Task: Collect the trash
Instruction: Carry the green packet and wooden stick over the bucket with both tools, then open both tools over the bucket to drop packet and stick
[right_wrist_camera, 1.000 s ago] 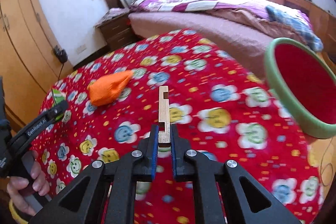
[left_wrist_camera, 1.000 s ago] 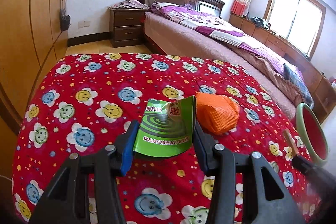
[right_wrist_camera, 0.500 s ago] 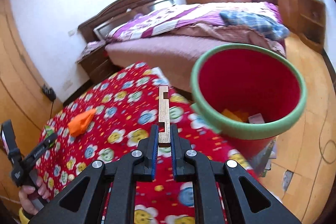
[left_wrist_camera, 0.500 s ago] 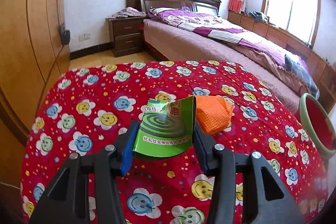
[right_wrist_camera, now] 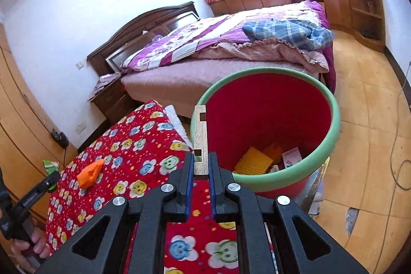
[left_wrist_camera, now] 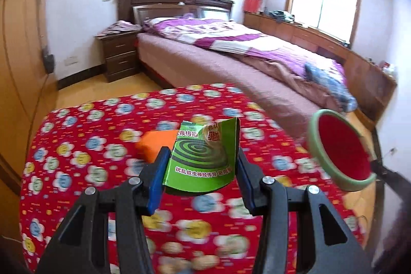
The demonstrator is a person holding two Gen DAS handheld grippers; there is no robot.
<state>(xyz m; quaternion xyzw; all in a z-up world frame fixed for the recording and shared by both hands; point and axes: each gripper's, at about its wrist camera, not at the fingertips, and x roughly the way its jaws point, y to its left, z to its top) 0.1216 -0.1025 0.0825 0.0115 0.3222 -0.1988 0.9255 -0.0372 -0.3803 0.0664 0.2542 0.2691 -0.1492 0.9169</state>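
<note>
My left gripper [left_wrist_camera: 201,166] is shut on a torn green mosquito-coil box [left_wrist_camera: 204,158] and holds it above the red flowered table cover [left_wrist_camera: 90,166]. An orange cloth lump [left_wrist_camera: 154,144] lies on the cover just behind it, also seen in the right wrist view [right_wrist_camera: 90,173]. My right gripper [right_wrist_camera: 200,166] is shut on a thin notched wooden strip [right_wrist_camera: 200,138], whose tip reaches the near rim of the red bin with a green rim [right_wrist_camera: 331,104]. The bin holds yellow pieces and paper. The bin shows at the right in the left wrist view [left_wrist_camera: 341,153].
A bed with a purple quilt [right_wrist_camera: 231,43] stands behind the bin and table. A dark nightstand [left_wrist_camera: 120,58] is by the wall, wooden wardrobes [left_wrist_camera: 20,55] on the left. Wooden floor [right_wrist_camera: 372,145] lies to the bin's right.
My right gripper has swung with the wooden strip from over the table to the bin's rim. My left gripper has risen and turned right with the green box; the bin comes more into view.
</note>
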